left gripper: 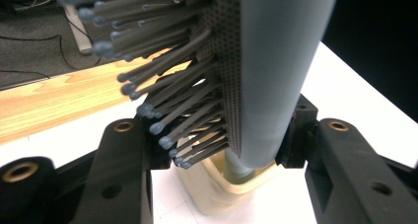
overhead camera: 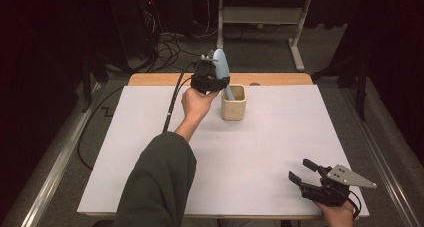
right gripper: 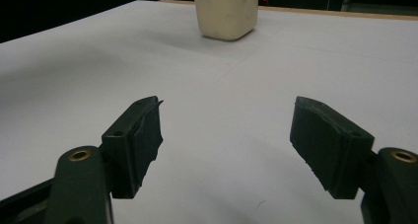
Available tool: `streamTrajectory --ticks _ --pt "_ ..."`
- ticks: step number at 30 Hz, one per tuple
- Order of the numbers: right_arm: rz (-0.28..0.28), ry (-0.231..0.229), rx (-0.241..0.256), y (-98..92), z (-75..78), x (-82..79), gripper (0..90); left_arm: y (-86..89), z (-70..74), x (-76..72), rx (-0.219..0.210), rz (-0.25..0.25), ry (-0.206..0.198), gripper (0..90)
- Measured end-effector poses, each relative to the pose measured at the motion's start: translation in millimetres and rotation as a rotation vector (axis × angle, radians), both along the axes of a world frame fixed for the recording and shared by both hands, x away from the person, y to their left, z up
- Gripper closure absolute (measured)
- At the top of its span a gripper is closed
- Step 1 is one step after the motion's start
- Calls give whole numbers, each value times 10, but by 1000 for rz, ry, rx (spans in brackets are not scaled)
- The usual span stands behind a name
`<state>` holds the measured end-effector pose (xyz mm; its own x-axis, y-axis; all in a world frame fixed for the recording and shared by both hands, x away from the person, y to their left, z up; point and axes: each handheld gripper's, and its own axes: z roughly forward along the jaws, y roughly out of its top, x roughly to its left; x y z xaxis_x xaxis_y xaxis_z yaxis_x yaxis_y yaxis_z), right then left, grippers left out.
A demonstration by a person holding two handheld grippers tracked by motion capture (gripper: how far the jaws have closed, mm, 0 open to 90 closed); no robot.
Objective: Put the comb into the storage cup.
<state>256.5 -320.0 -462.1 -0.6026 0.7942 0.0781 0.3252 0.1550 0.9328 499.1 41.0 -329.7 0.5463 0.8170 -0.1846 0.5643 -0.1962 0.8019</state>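
Note:
A pale blue hairbrush (overhead camera: 222,69) stands nearly upright with its handle down inside a cream square cup (overhead camera: 233,103) near the table's far edge. My left gripper (overhead camera: 210,79) is shut on the brush's head. In the left gripper view the jaws press on the brush (left gripper: 276,71) from both sides, bristles (left gripper: 162,86) pointing left, and the cup (left gripper: 222,189) sits below. My right gripper (overhead camera: 303,170) rests open near the front right corner of the table. In the right gripper view nothing lies between its jaws (right gripper: 224,145), and the cup (right gripper: 226,12) stands far ahead.
A white sheet (overhead camera: 240,152) covers the wooden table (overhead camera: 165,79). Beyond the table's far edge lie cables (overhead camera: 165,42) on the floor and a desk's legs (overhead camera: 297,42). A metal rail (overhead camera: 55,167) runs along the left side.

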Motion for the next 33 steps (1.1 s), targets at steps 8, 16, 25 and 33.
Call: streamTrajectory --ticks 8,16,25,33 --pt "3 1 12 -7 3 0 282 -23 -61 34 -5 9 15 526" --pt "0 -1 14 -3 3 2 282 -43 -144 36 -11 3 21 525" --pt "2 0 12 -1 2 4 281 10 -219 59 -4 23 38 524" --pt "3 -1 11 0 2 4 281 -15 -245 59 3 17 41 521"
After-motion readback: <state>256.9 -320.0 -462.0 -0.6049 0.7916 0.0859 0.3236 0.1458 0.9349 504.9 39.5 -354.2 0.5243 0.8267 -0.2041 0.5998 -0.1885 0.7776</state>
